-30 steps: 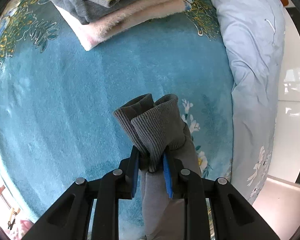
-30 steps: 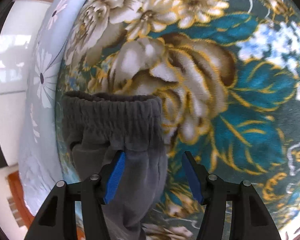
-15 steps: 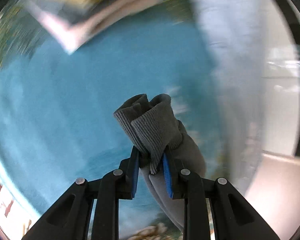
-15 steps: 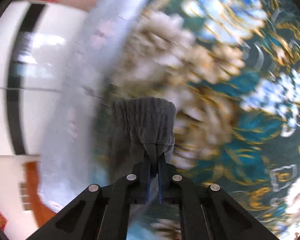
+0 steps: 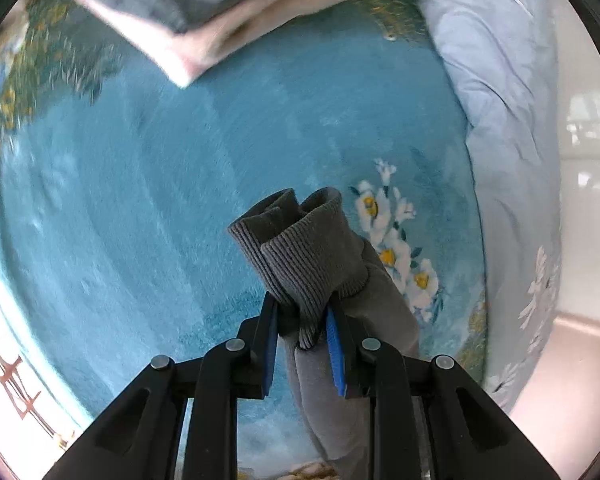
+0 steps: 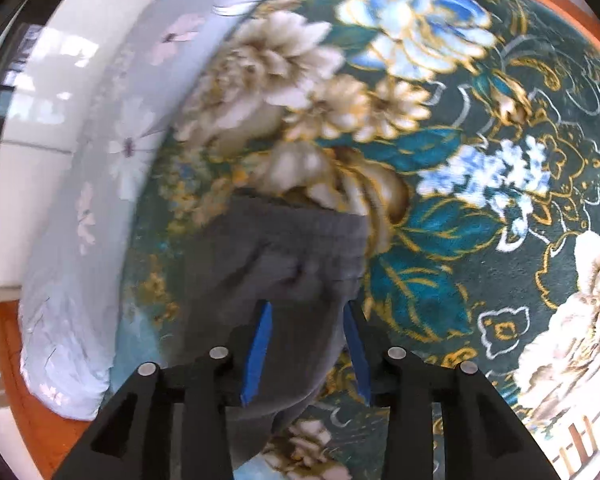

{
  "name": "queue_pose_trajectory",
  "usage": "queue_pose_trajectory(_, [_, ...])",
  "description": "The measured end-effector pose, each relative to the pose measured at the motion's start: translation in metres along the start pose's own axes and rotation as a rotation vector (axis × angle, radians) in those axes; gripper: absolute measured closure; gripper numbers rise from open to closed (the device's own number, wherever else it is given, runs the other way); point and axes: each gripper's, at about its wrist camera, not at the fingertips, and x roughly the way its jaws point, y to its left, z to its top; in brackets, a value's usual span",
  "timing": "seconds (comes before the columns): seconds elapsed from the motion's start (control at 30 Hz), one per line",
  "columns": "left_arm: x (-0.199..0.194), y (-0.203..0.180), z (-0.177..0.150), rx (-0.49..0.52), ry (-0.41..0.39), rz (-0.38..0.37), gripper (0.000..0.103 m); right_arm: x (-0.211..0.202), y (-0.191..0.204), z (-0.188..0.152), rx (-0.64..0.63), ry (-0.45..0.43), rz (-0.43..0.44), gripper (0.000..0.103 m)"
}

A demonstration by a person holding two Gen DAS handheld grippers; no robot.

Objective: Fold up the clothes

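A pair of grey trousers hangs from my two grippers over the bed. In the left wrist view my left gripper (image 5: 302,316) is shut on the two ribbed leg cuffs (image 5: 300,252), which stick up bunched above the blue pads; the leg cloth drops away below right. In the right wrist view the elastic waistband (image 6: 296,228) lies ahead of my right gripper (image 6: 306,332). Its blue fingers stand apart, open, with the grey cloth lying loosely between them and trailing down under the gripper.
A teal plush blanket (image 5: 160,200) with big flower prints (image 6: 440,160) covers the bed. A stack of folded clothes (image 5: 204,8) sits at the far side. A pale blue quilt (image 5: 508,100) runs along the bed edge, beside a wooden frame (image 6: 20,360).
My right gripper closed on the waistband half a second ago and has since opened, with the cloth still between the fingers. Both views swung. The left grip on the cuffs is unchanged.
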Motion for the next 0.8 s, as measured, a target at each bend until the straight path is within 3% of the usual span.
queue_pose_trajectory(0.2, [-0.033,-0.076,-0.049,0.373,-0.126,0.095,0.08,-0.008,0.022,-0.034,-0.057,0.053,0.087,0.061])
queue_pose_trajectory(0.33, [-0.048,-0.137,-0.112,0.657,-0.152,0.104,0.079,-0.007,0.022,-0.052,-0.082,0.092,0.106,0.061])
queue_pose_trajectory(0.5, [-0.04,-0.201,-0.217,1.022,-0.121,0.112,0.079,-0.009,0.012,-0.06,-0.078,0.114,0.125,0.061])
queue_pose_trajectory(0.67, [-0.001,-0.232,-0.305,1.238,-0.03,0.131,0.08,-0.02,-0.004,-0.058,-0.078,0.108,0.14,0.061])
queue_pose_trajectory(0.8, [0.026,-0.232,-0.343,1.308,0.043,0.182,0.08,-0.028,-0.029,-0.054,-0.047,0.106,0.136,0.061])
